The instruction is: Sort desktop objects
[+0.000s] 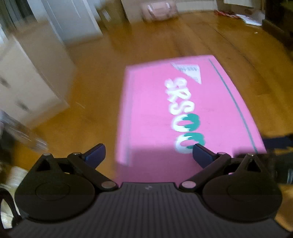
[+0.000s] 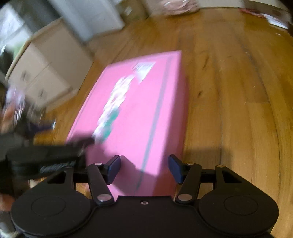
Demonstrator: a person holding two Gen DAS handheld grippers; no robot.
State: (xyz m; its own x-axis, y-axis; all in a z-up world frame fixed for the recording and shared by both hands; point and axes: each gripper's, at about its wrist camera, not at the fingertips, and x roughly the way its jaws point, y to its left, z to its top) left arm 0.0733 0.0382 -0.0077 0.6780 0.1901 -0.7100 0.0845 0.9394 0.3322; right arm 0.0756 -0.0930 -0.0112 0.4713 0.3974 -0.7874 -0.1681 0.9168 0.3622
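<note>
A large pink box [image 1: 155, 113] with white and green lettering lies flat below both grippers; it also shows in the right wrist view [image 2: 139, 109]. My left gripper [image 1: 148, 155] is open and empty, hovering over the box's near left part. My right gripper [image 2: 144, 168] is open and empty over the box's near right edge. The left gripper shows as a dark blurred shape [image 2: 45, 157] at the left of the right wrist view. Both views are motion-blurred.
A wooden floor [image 2: 228, 91] spreads around the box. White drawer cabinets [image 1: 27, 82] stand at the left. A pink bag [image 1: 159, 9] and papers [image 1: 249, 18] lie far back.
</note>
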